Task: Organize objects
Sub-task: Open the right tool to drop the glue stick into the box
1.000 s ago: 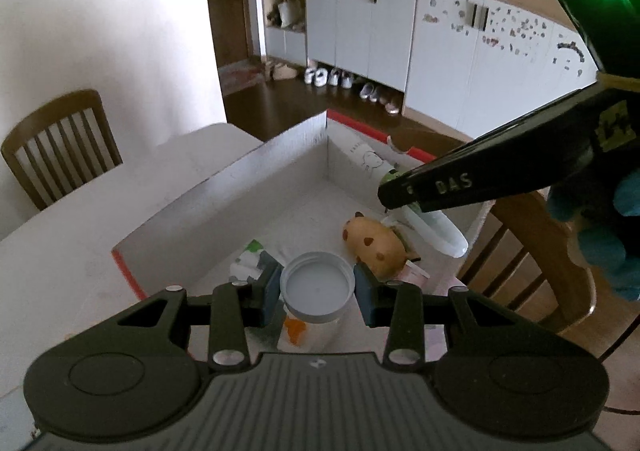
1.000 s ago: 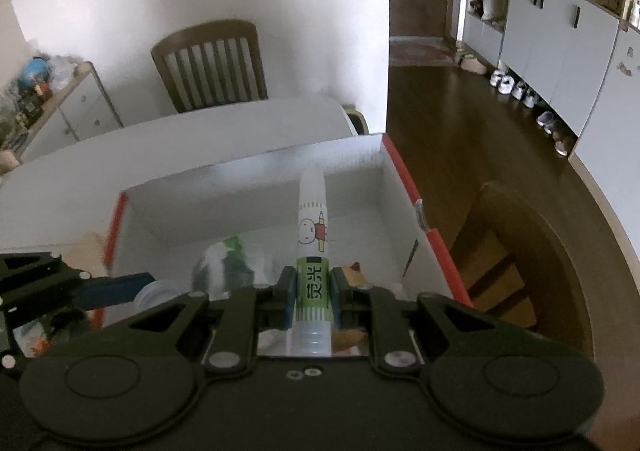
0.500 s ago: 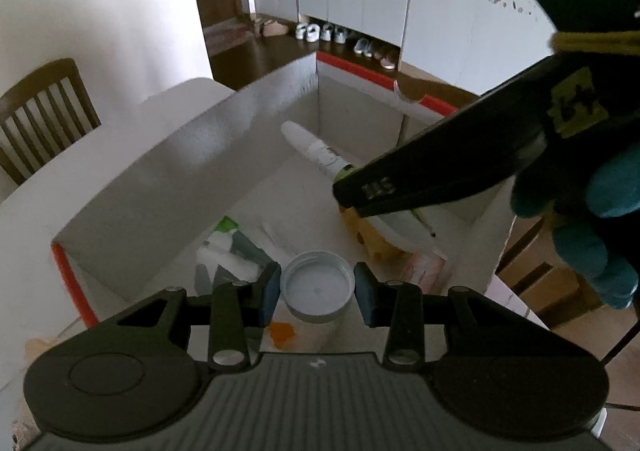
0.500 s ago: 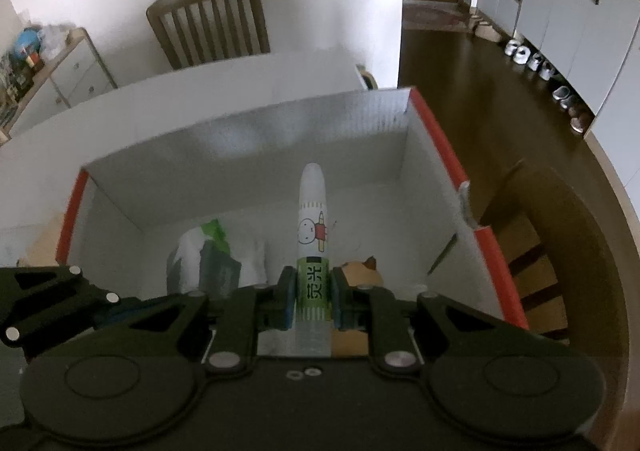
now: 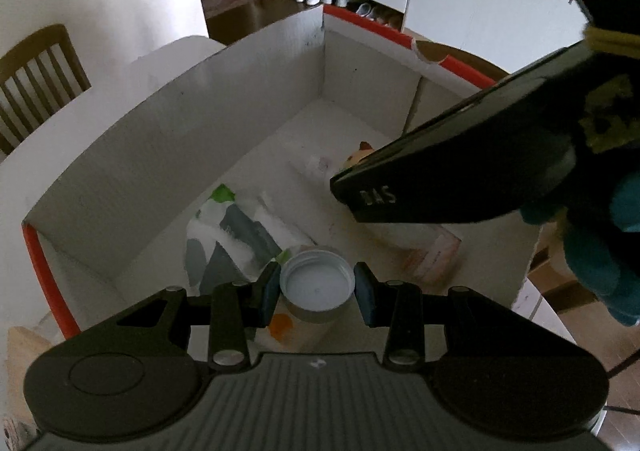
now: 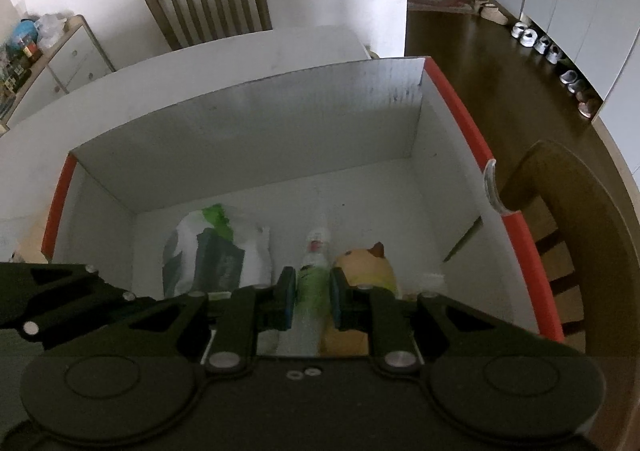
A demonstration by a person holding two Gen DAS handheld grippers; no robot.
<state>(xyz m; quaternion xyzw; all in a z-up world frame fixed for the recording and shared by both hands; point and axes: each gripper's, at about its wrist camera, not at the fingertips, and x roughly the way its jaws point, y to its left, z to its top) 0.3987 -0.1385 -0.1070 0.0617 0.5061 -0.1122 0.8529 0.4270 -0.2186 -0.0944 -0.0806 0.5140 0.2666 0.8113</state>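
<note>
A white-capped plastic bottle with an orange mark on its label [image 5: 316, 291] sits between the pads of the left gripper [image 5: 317, 288], which pinches it at the near edge of the white cardboard box with red rims [image 6: 476, 139]. The right gripper [image 6: 312, 301] is clamped on a slim green-and-white tube [image 6: 314, 275] held low inside the box; its tip looks blurred. Beside it lie a green-and-white pouch [image 6: 216, 251] and a tan animal toy [image 6: 366, 267].
</note>
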